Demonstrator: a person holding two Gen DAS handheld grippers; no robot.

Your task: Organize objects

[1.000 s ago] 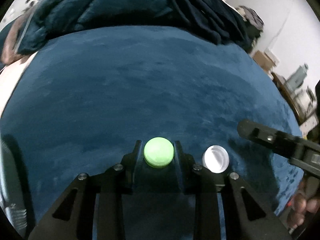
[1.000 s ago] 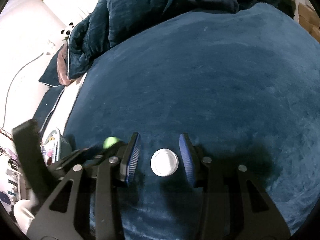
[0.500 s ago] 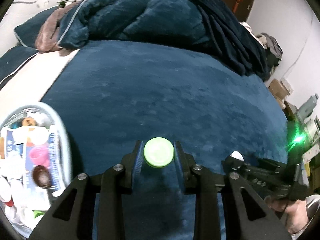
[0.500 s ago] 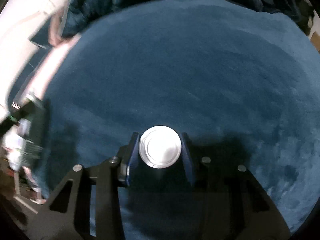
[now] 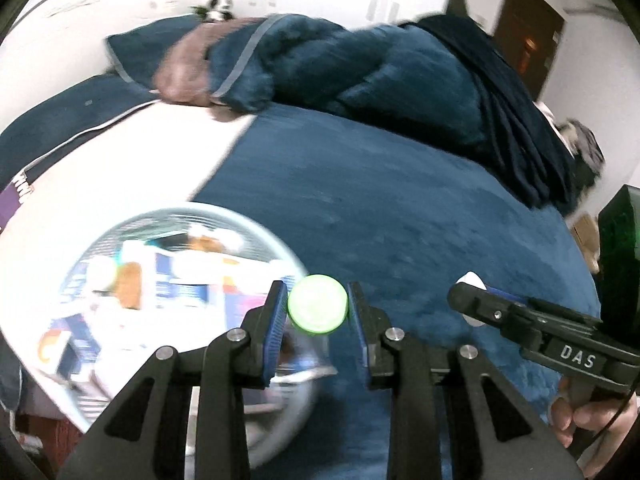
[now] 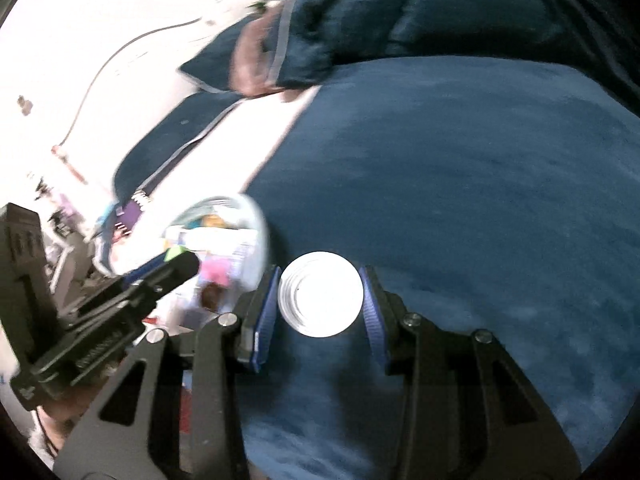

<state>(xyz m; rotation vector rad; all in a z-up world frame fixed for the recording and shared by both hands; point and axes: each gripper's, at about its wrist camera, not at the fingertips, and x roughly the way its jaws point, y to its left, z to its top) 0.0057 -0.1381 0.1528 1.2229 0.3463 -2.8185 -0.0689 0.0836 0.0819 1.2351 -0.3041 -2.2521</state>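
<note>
My left gripper point(image 5: 318, 310) is shut on a round green cap point(image 5: 317, 304) and holds it in the air by the right rim of a white basket point(image 5: 256, 228) full of small items. My right gripper point(image 6: 320, 300) is shut on a round white lid point(image 6: 321, 299) and holds it above the blue bed cover point(image 6: 480, 184), just right of the same basket point(image 6: 260, 224). The right gripper also shows at the right of the left wrist view point(image 5: 472, 300). The left gripper shows at the left of the right wrist view point(image 6: 176, 264).
A rumpled dark blue blanket point(image 5: 360, 60) and pillows lie at the far end of the bed. A white sheet point(image 5: 140, 152) lies left of the blue cover. A small panda toy point(image 5: 216, 0) sits by the wall.
Both grippers have lifted off the blue cover and swung left toward the basket, each carrying its cap. The basket has come fully into view.
</note>
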